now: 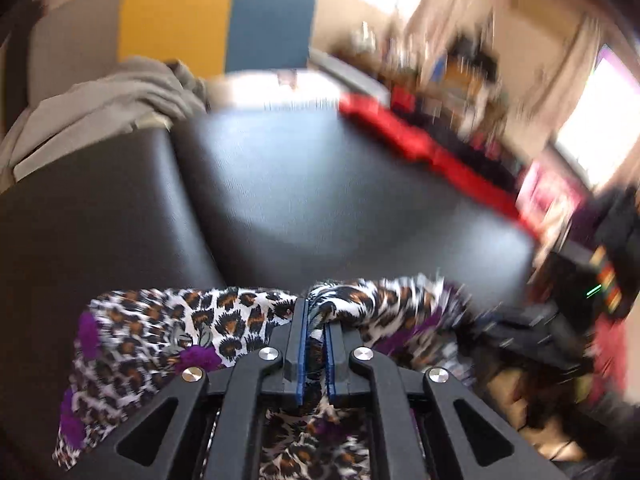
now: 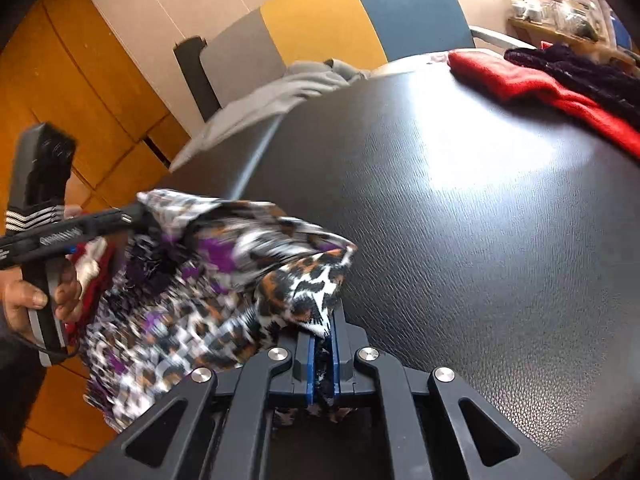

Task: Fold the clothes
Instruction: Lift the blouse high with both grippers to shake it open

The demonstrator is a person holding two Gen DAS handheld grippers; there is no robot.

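A leopard-print garment (image 1: 168, 332) with purple flowers hangs between both grippers above the near edge of a black leather surface (image 1: 340, 192). My left gripper (image 1: 316, 312) is shut on a bunched edge of it. In the right wrist view the same garment (image 2: 224, 280) drapes to the left, and my right gripper (image 2: 324, 338) is shut on another corner. The left gripper (image 2: 136, 214) shows there at far left, gripping the cloth, with a hand (image 2: 36, 300) on its handle. The lower part of the garment is blurred.
A red cloth (image 2: 540, 88) and a dark purple knit (image 2: 580, 68) lie at the far right of the black surface (image 2: 460, 200). A grey garment (image 2: 272, 96) sits at the back left by a grey, yellow and blue chair back (image 2: 340, 16). Orange cabinets (image 2: 80, 100) stand left.
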